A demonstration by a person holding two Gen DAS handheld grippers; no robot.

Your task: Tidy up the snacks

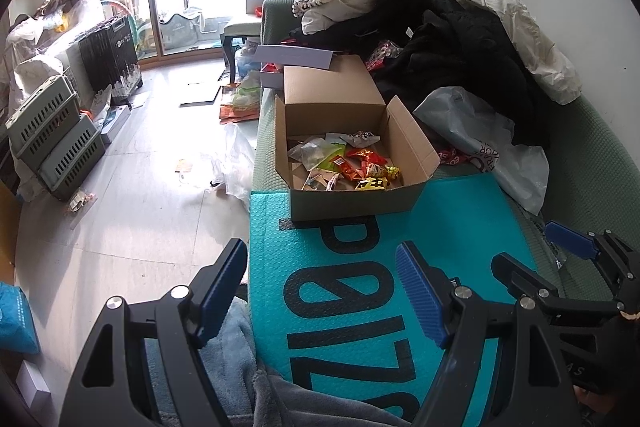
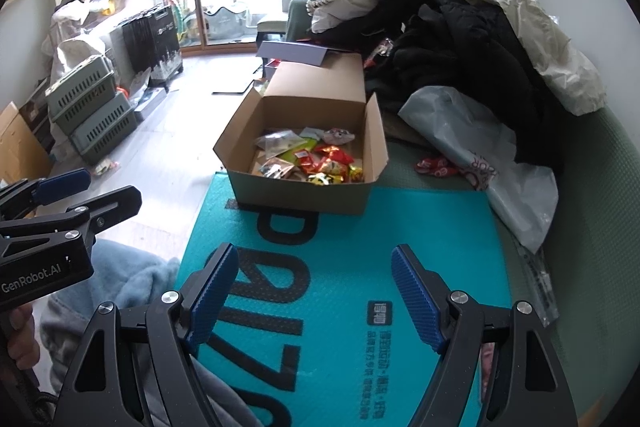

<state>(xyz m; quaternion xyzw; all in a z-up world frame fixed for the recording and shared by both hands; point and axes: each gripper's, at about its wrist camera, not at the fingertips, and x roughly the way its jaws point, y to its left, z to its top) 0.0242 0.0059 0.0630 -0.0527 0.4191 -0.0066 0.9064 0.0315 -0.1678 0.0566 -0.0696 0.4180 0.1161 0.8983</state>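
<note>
Snacks (image 2: 312, 159) lie heaped in the open cardboard box (image 2: 304, 195) straight ahead of both my jaws, past the teal mailer (image 2: 340, 259), with my right gripper (image 2: 312, 291) and left gripper (image 1: 320, 291) spread, empty, about equally near.

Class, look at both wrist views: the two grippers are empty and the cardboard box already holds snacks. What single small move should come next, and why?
Probably send the right gripper, open and empty, forward and to the right toward the red snack packet lying on the green sofa just outside the cardboard box. It appears to be the only loose snack within view. The left gripper is also open but sits farther from it.
</note>
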